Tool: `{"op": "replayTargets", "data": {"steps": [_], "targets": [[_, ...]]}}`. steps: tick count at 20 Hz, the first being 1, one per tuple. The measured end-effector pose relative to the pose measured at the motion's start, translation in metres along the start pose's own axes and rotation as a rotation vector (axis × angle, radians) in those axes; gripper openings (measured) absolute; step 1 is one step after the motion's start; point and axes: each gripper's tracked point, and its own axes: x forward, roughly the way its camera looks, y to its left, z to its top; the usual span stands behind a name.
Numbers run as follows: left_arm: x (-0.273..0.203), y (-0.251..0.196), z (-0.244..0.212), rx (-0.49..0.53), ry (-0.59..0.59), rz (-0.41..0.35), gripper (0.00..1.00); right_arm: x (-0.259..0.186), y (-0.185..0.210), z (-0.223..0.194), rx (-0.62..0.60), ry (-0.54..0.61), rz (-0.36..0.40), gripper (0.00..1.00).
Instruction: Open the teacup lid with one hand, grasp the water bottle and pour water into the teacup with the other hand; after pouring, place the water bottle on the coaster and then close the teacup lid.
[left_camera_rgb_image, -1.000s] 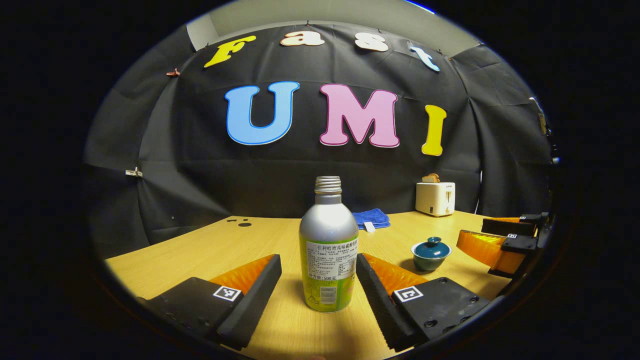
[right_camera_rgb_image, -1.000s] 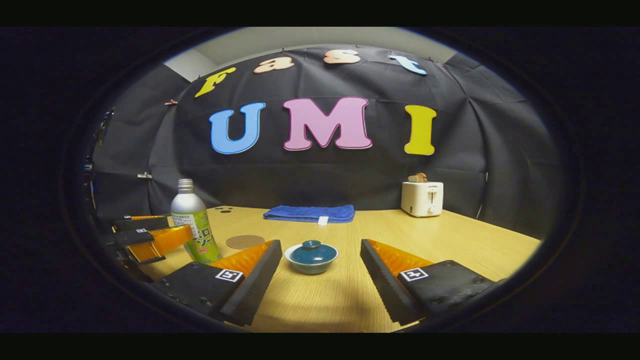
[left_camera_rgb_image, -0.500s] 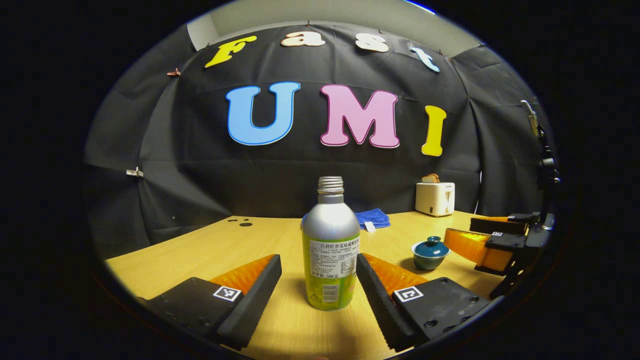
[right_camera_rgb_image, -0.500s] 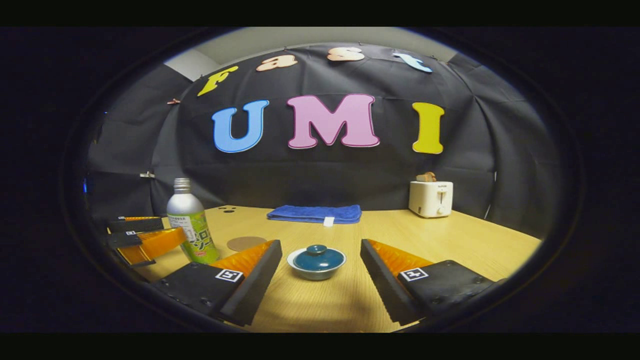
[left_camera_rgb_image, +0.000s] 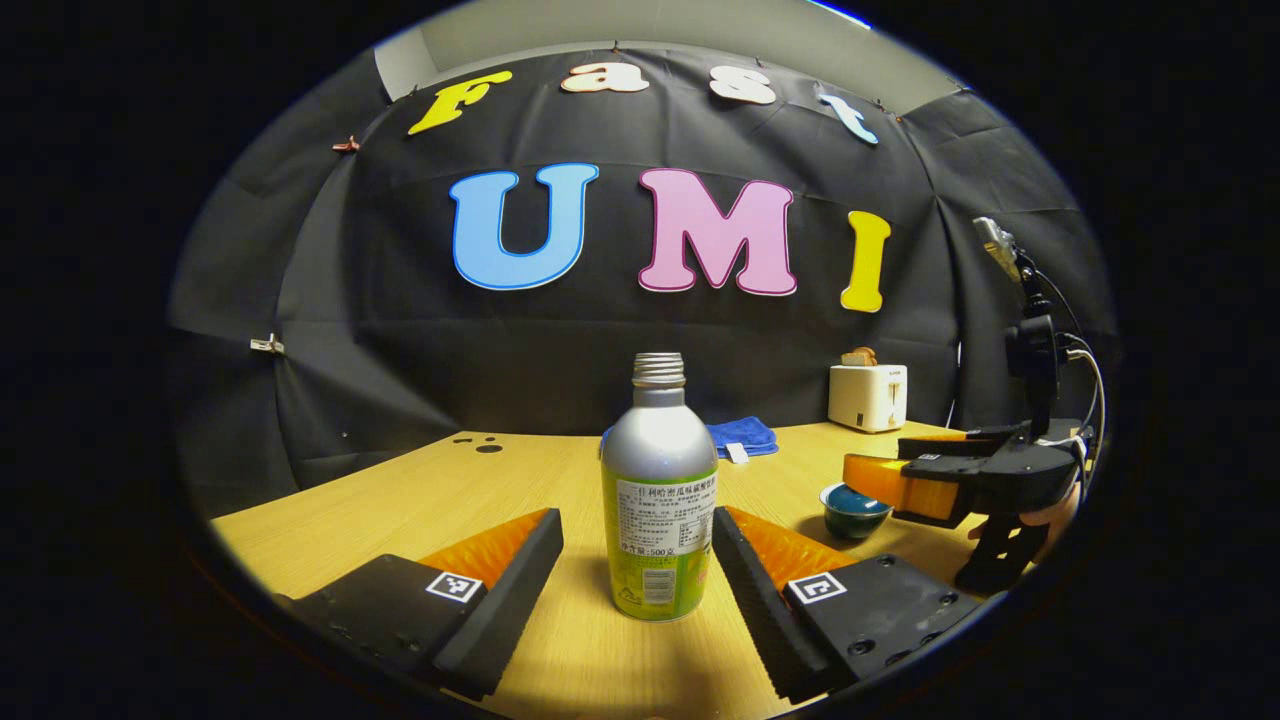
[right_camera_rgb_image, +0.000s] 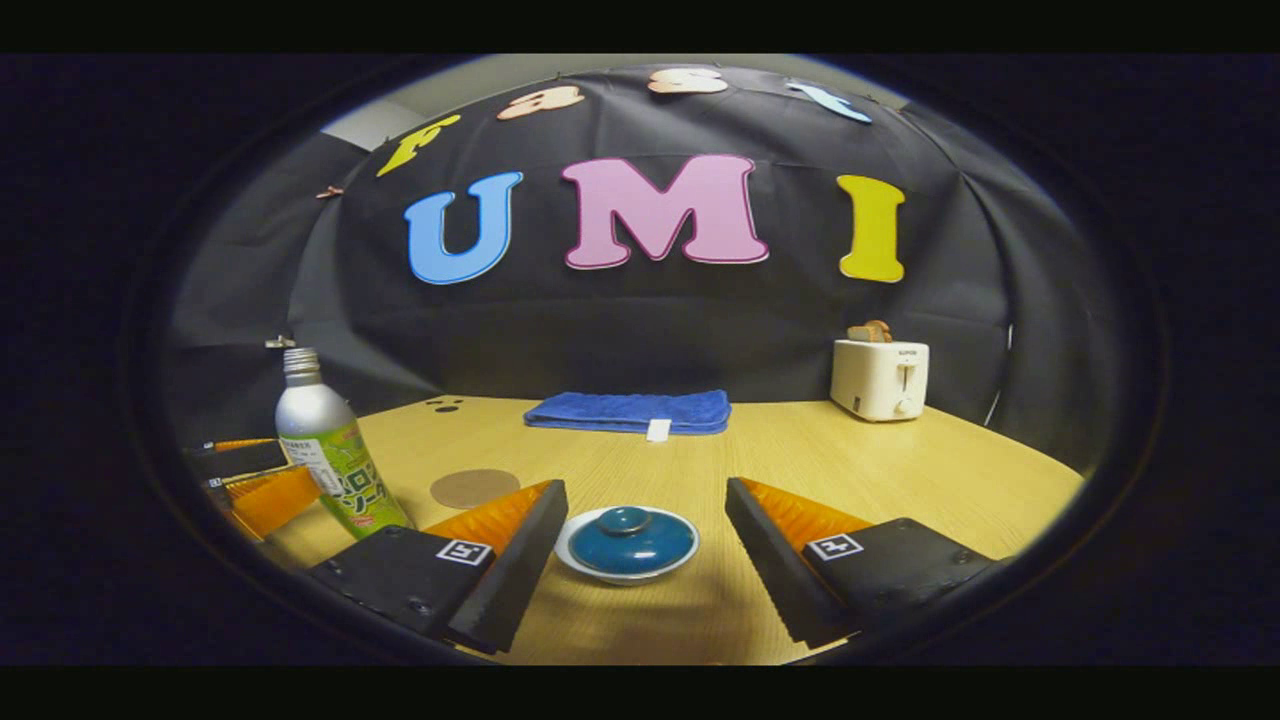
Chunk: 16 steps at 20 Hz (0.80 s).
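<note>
Both grippers stand wide open with nothing in their grasp. From the left gripper view I have my left gripper spread on either side of the silver aluminium water bottle with the green label, which stands upright and uncapped on the light wooden table; the bottle sits between the two fingers, closer to the right-hand one, and I cannot tell whether that finger touches it. To the right in the same view I see the right gripper hanging just above the small dark teal ceramic teacup, partly hiding it. From the right gripper view, my right gripper looks down on that teacup, its domed teal lid with a round knob sitting closed on the cup, which lies between the spread fingers with a gap on each side. Off to the left there, the water bottle appears tilted by the lens, with the left gripper around it. A round brown coaster lies flat on the table between bottle and teacup, nearer the back. Farther back a folded blue cloth lies by the wall, and a white toaster with bread in its slot stands at the right rear.
</note>
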Motion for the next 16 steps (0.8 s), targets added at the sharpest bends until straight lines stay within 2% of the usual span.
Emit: {"op": "replayTargets", "data": {"steps": [5, 10, 14, 16], "targets": [[0.001, -0.001, -0.002, 0.009, 0.015, -0.006, 0.95, 0.010, 0.007, -0.001, -0.032, 0.002, 0.004, 0.98], [-0.003, 0.001, 0.001, 0.023, 0.013, -0.001, 0.95, 0.020, 0.006, -0.009, -0.062, 0.051, -0.004, 0.97], [-0.005, 0.005, 0.004, 0.006, 0.005, 0.016, 0.95, 0.024, 0.006, -0.018, -0.107, 0.110, 0.004, 0.88], [-0.014, 0.014, 0.004, -0.006, -0.003, 0.022, 0.95, 0.028, 0.006, -0.022, -0.104, 0.143, 0.010, 0.78]]}}
